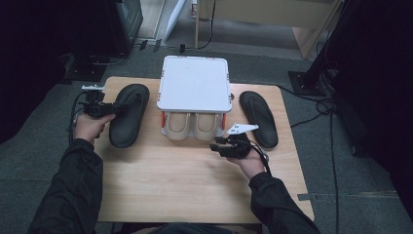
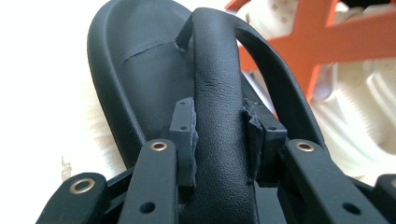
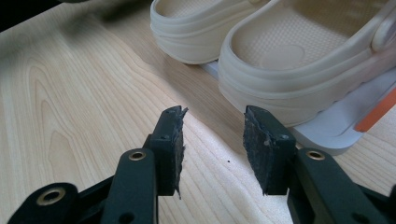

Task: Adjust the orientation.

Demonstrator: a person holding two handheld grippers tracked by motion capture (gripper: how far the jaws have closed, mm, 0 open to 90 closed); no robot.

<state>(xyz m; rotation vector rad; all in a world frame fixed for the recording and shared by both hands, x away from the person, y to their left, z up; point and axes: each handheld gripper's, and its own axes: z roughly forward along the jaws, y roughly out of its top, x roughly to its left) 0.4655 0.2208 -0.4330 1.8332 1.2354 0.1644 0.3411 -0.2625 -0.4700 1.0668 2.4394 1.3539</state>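
A black flip-flop (image 1: 127, 115) lies at the table's left, and my left gripper (image 1: 118, 109) is shut on its strap (image 2: 217, 93), which fills the gap between the pads. A second black flip-flop (image 1: 259, 117) lies at the right. A white two-tier shoe rack (image 1: 195, 83) stands at the back centre, with a pair of beige clogs (image 1: 191, 126) on its lower shelf. In the right gripper view the clogs (image 3: 289, 56) sit just beyond my right gripper (image 3: 212, 140), which is open over bare wood. From above, my right gripper (image 1: 217, 144) hovers in front of the rack.
The wooden table (image 1: 195, 190) has bare room in front of the rack. Orange cross braces (image 2: 322, 42) of the rack stand close beside the held flip-flop. Cables trail on the grey floor (image 1: 341, 161) to the right, and dark stands flank the table.
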